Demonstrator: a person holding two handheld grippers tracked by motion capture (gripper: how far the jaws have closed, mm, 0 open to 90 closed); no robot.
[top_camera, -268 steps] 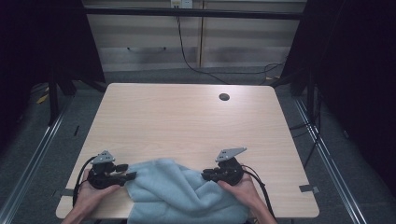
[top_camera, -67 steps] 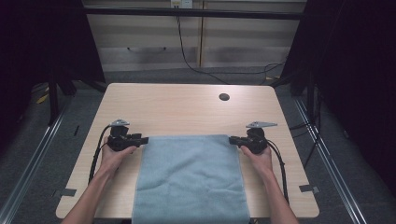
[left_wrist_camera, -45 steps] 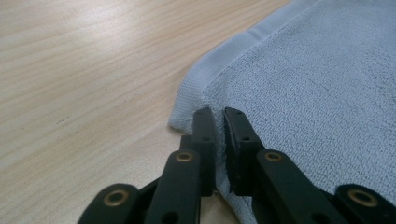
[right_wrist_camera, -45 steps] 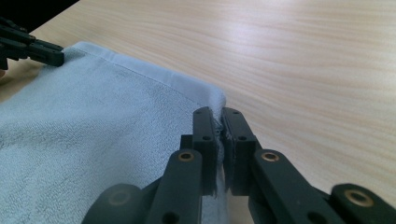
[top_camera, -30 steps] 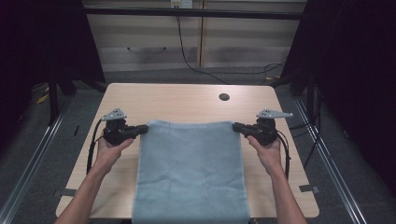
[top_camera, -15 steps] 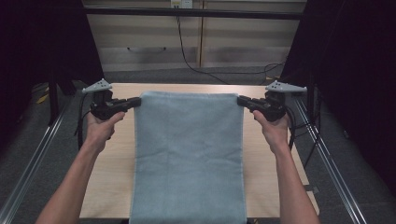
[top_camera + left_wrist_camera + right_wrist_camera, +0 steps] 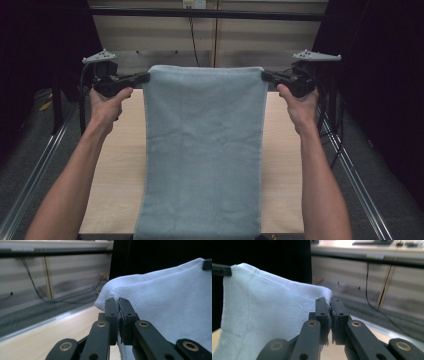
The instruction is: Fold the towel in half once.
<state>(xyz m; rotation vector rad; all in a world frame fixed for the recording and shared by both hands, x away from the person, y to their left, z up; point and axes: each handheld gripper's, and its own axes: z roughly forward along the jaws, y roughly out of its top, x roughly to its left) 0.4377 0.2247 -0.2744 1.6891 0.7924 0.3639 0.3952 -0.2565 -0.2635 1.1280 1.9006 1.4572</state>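
The wooden table (image 7: pixel 120 165) lies under everything, light in colour, with grey floor (image 7: pixel 30 150) at both sides. Above it hangs a light blue towel (image 7: pixel 202 150), spread flat and wide between the two hands, its upper edge stretched level and its lower part going down past the near edge of the table. The person's two forearms come in from below, one at each side of the towel. The left gripper (image 7: pixel 142 77) holds the upper left corner of the towel; its jaws are closed tight on the cloth, with almost no gap between them. The right gripper (image 7: pixel 265 76) holds the upper right corner in the same way, jaws pressed together on the hem.
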